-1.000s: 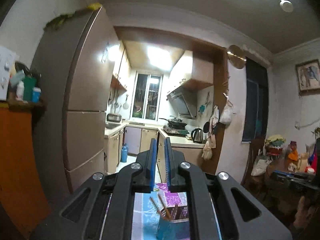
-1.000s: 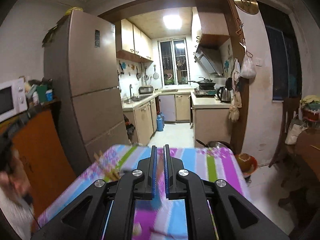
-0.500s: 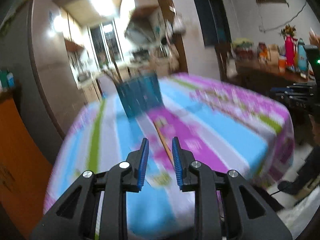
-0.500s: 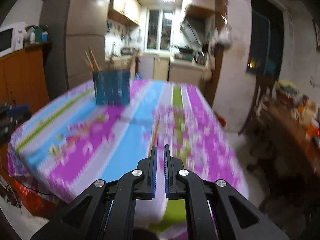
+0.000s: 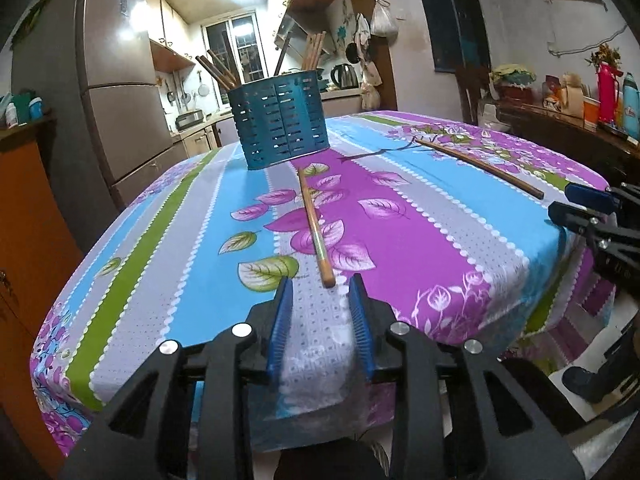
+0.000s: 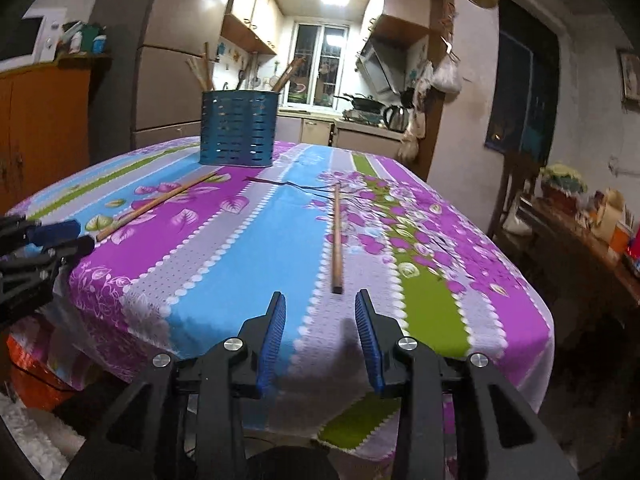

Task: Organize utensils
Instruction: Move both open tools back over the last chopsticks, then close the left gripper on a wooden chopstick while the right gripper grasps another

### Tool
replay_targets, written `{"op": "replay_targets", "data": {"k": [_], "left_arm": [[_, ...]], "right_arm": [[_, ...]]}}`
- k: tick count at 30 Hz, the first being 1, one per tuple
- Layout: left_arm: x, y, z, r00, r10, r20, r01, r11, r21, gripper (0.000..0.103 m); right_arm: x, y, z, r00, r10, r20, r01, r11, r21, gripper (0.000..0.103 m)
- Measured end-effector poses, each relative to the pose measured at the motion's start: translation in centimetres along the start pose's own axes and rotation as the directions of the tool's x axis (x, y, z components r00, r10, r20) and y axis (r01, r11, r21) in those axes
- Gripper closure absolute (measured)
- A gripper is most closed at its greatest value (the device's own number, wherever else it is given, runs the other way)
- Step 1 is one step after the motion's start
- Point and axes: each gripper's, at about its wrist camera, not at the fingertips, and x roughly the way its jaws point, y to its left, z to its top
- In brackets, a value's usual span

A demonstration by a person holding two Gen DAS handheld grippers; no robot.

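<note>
So there's a table (image 5: 460, 248) with a loud striped flower cloth, blue, purple, grey and green, and it fills most of both views. Behind it sits the fridge (image 6: 168, 64) and the lit kitchen.

Toward the far side of the table stands a blue slotted holder (image 5: 280, 120), upright, with several chopsticks poking out of the top at angles.

Two loose chopsticks lie flat on the cloth, well apart from each other. One chopstick (image 5: 314, 226) runs from just in front of the holder down toward the near edge. The other chopstick (image 6: 337, 236) lies further to the right, on the flowery purple part.

The left gripper (image 5: 320, 284) hovers low at the table edge. Its jaws have just been opening, they're partly apart now, nothing between them. The near tip of the first chopstick sits just ahead of the gap, not touched.

Same deal with the right gripper (image 6: 320, 300): jaws just been opening, partly spread, holding nothing, lined up with the end of the second chopstick just ahead of them.
</note>
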Motion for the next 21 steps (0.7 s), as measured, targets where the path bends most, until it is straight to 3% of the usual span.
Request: {"op": "replay_targets", "data": {"k": [7,13,21], "left_arm": [[0.5,-0.6,0.1,1.000,0.018,0.026,-0.017,1.000,-0.024,0.075],[0.8,-0.6,0.2,0.999,0.017,0.036,-0.015,0.998,-0.056,0.076],[0.9,-0.6,0.1,0.999,0.009,0.047,-0.006,0.997,-0.076,0.078]], "right_arm": [[1.2,-1.0,0.1,1.000,-0.023,0.009,0.023,0.999,0.032,0.066],[2.0,-1.3,0.3,1.000,0.016,0.012,-0.017,0.999,0.039,0.077],[3.3,-1.8,0.9,0.999,0.044,-0.007,-0.043,0.996,0.073,0.078]]}}
